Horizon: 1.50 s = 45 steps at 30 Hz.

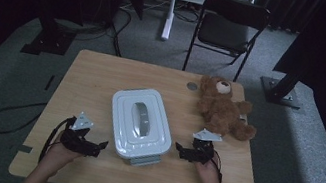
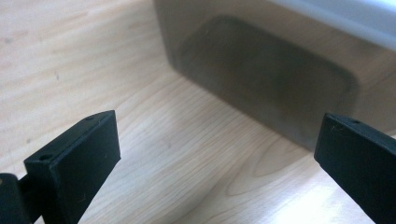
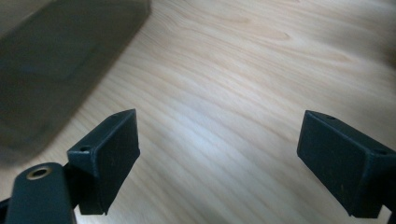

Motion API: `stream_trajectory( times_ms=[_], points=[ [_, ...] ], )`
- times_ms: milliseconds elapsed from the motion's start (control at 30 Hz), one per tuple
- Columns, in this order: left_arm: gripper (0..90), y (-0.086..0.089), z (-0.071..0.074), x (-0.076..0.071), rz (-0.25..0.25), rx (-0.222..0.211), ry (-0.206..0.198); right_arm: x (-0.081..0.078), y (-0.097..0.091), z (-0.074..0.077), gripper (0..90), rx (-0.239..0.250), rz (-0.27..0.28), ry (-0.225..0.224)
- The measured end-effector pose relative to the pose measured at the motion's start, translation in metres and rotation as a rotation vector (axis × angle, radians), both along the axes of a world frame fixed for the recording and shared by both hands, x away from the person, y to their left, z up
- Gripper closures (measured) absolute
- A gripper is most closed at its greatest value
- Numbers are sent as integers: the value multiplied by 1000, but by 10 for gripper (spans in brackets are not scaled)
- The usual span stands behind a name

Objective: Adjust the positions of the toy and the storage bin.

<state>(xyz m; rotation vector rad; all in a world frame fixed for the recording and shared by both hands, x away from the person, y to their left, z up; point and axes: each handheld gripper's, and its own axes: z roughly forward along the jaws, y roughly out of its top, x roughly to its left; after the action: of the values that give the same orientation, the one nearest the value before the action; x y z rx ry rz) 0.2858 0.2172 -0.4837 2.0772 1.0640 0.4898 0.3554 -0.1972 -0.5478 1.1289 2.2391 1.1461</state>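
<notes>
By the table's [image 1: 104, 68] near edge, the left gripper [image 1: 99, 145] and right gripper [image 1: 179, 149] flank the box [image 1: 141, 123], both with jaws spread wide and empty (nothing touching the box). A teddy bear [image 1: 222, 109] lies toward the far right corner.

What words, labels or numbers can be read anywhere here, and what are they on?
None can be read.
The lidded box: its grey handle carries no legible mark.
The teddy bear: a pale tag by its side, too small to read.
The folding chair and the table: plain.
</notes>
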Motion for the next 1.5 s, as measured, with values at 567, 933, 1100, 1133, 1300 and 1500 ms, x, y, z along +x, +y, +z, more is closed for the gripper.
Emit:
stream_trajectory(
  times_ms=[567, 933, 1100, 1133, 1300, 1500],
  points=[
    [9, -32, 50, -6, -120, -40, -83, -29, -54, -11, 123, -10, -91, 20],
    [9, -57, 60, 4, -169, -41, -76, -50, -81, -13, 132, -13, -163, 24],
    [9, -68, 62, 8, -196, -46, -60, -58, -90, -13, 131, 19, -218, 24],
    [9, -69, 62, 8, -192, -49, -57, -59, -91, -13, 131, 20, -231, 22],
    [9, -78, 63, 17, -187, -49, -44, -60, -92, -13, 129, -27, -267, 12],
    [9, -88, 61, 29, -173, -27, -30, -57, -91, -14, 130, -55, -282, 37]
  ],
)
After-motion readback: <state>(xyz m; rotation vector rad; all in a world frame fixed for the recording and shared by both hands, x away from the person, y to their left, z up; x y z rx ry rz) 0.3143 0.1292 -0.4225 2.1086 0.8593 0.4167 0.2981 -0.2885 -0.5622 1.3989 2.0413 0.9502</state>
